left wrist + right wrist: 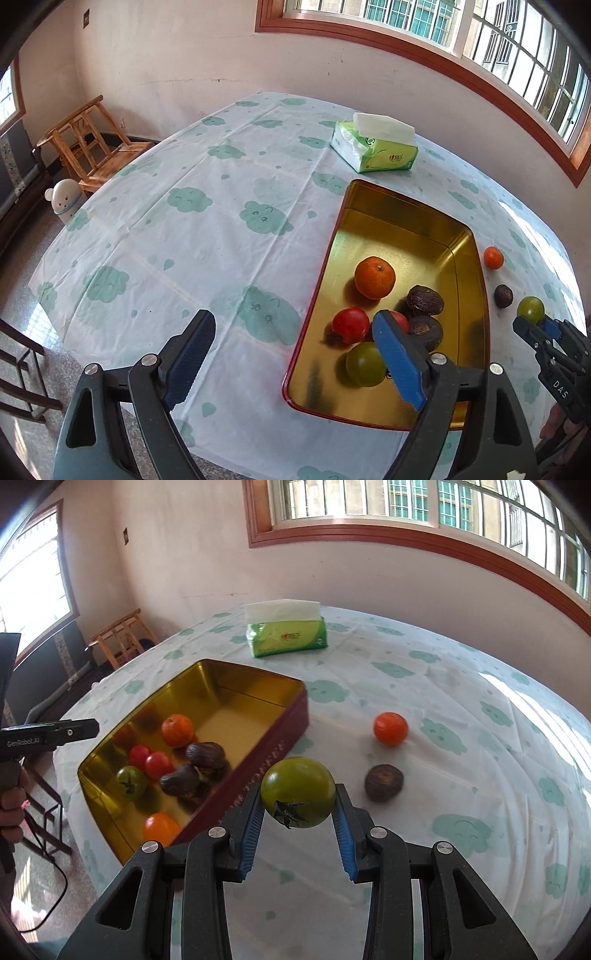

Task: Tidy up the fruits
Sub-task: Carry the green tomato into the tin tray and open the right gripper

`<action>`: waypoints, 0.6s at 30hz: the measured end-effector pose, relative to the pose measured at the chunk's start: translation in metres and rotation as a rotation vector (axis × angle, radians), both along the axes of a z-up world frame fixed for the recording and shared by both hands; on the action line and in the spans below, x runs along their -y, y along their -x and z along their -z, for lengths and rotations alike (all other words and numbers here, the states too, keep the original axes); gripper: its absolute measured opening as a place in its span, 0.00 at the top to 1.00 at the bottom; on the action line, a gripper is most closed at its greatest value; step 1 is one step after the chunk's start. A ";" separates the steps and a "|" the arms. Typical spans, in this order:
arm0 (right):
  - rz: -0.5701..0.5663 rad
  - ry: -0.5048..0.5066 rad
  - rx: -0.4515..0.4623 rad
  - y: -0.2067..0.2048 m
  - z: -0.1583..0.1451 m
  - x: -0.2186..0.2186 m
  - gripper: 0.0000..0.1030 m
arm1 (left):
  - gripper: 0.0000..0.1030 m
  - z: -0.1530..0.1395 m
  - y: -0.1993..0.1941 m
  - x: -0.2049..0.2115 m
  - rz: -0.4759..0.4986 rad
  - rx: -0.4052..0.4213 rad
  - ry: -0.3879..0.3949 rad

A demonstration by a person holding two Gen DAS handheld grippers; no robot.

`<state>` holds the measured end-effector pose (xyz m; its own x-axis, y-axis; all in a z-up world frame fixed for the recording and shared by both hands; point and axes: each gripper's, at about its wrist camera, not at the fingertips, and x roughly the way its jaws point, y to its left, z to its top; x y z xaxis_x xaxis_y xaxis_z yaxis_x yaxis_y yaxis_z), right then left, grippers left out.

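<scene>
The round green tomato with a dark dried stem (298,792) is sitting clamped between the blue ribbed pads of the right gripper (298,812), lifted off the cloth, just beside the near long wall of the gold-lined rectangular metal tin with dark red outer walls (258,760). Pale lettering is running along that red wall, but it is too blurred to read.

Inside the tin are lying 1 orange mandarin (375,277), 2 red tomatoes (153,760), 2 dark brown wrinkled fruits (205,755) and 1 more green tomato (365,363); in the right wrist view another orange fruit (160,827) is showing at the tin's near end. On the white tablecloth printed with teal clouds (203,240), an orange mandarin (390,728) and a dark brown wrinkled fruit (384,782) are resting apart from each other, outside the tin.

The left gripper (295,354) is hovering with its jaws spread wide and nothing between them, 1 finger over the cloth, the other over the tin's near end. Its body, seen from the right wrist, is bearing the words "GenRobot.AI"; the right gripper's body is showing "DAS".

A green and white soft pack of tissues (375,147) is lying beyond the tin; its logo is unreadable.
</scene>
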<state>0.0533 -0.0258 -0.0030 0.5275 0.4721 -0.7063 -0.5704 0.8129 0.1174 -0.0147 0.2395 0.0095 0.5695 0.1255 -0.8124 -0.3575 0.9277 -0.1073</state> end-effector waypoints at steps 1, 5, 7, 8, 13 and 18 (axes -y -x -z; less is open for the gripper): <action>-0.019 -0.001 0.002 0.002 -0.001 -0.008 0.63 | 0.18 0.000 0.002 -0.003 -0.006 -0.001 -0.003; -0.088 0.004 0.004 0.009 -0.001 -0.039 0.63 | 0.18 0.001 0.007 -0.010 -0.026 -0.005 -0.014; -0.115 0.010 0.002 0.011 0.001 -0.051 0.63 | 0.18 0.002 0.009 -0.013 -0.033 -0.008 -0.023; -0.124 0.015 0.002 0.012 0.002 -0.056 0.63 | 0.18 0.003 0.010 -0.014 -0.035 -0.008 -0.025; -0.159 0.032 -0.014 0.013 0.011 -0.073 0.63 | 0.18 0.005 0.012 -0.018 -0.049 -0.019 -0.043; -0.174 0.036 -0.020 0.014 0.014 -0.083 0.63 | 0.18 0.008 0.014 -0.022 -0.064 -0.029 -0.057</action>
<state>0.0392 0.0571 -0.0168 0.4256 0.5293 -0.7340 -0.7007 0.7060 0.1028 -0.0289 0.2616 0.0012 0.5353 0.2072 -0.8189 -0.4181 0.9073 -0.0437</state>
